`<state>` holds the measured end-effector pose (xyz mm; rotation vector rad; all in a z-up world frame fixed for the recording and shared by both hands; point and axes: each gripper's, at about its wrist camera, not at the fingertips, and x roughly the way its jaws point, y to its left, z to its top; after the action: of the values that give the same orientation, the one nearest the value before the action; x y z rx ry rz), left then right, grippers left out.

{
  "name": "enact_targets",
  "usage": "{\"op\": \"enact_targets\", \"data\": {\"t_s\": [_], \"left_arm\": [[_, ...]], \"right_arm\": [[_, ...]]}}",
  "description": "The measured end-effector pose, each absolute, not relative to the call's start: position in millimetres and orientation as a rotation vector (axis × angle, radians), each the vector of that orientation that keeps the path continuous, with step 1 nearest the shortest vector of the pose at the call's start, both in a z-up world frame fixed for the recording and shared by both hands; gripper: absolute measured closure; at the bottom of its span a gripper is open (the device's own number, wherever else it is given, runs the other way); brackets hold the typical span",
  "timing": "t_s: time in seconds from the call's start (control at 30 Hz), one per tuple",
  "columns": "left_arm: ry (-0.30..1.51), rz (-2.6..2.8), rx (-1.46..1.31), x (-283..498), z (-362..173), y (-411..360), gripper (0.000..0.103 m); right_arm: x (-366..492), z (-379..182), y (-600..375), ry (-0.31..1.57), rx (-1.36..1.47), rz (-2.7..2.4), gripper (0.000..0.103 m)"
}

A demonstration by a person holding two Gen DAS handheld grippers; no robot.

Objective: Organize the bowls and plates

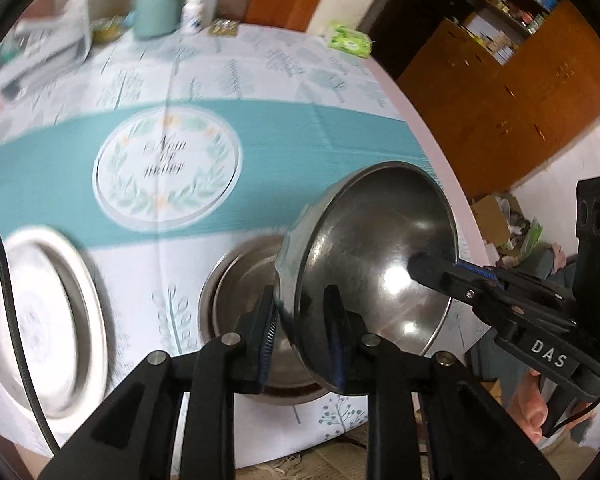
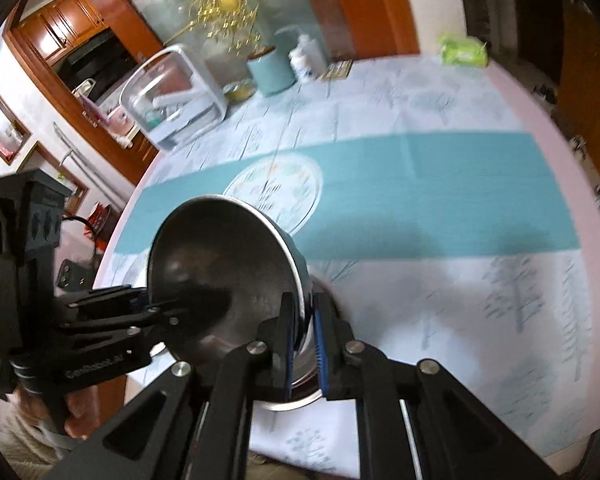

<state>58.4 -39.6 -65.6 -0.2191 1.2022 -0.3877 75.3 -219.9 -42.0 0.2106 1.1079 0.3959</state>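
Left wrist: our left gripper (image 1: 300, 336) pinches the steel bowl's (image 1: 374, 260) rim, tilted above a second bowl (image 1: 240, 280) on the table (image 1: 380, 92), plate (image 1: 40, 320) well apart; right wrist: right gripper (image 2: 303, 344) pinches the opposite rim, so uneven release could make it slip and clatter.

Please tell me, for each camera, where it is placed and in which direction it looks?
Left wrist: on the left tongs, facing down at a held steel bowl; right tongs and a hand show.
Right wrist: on the right tongs, facing the same bowl; left tongs show.
Shared: bowl, tablecloth, green packet.
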Motion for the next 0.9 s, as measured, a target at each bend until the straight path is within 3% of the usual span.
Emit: {"op": "enact_targets", "data": {"t_s": [0.23, 0.67, 0.87, 0.9], "left_arm": [[1.266, -0.387, -0.329, 55.8, -106.4, -25.4, 0.083], [1.271, -0.352, -0.328, 55.2, -126.7, -32.9, 0.073], [1.233, -0.352, -0.32, 53.4, -125.2, -31.8, 0.061], [1.228, -0.355, -0.32, 53.1, -124.9, -31.9, 0.053]], "right_arm": [[73.1, -68.8, -209.0, 1.164, 0.193, 0.364, 0.092], [79.2, -93.0, -205.3, 1.222, 0.186, 0.346, 0.092], [79.5, -95.2, -201.3, 1.215, 0.168, 0.344, 0.092], [77.7, -93.2, -200.0, 1.197, 0.15, 0.333, 0.092]]}}
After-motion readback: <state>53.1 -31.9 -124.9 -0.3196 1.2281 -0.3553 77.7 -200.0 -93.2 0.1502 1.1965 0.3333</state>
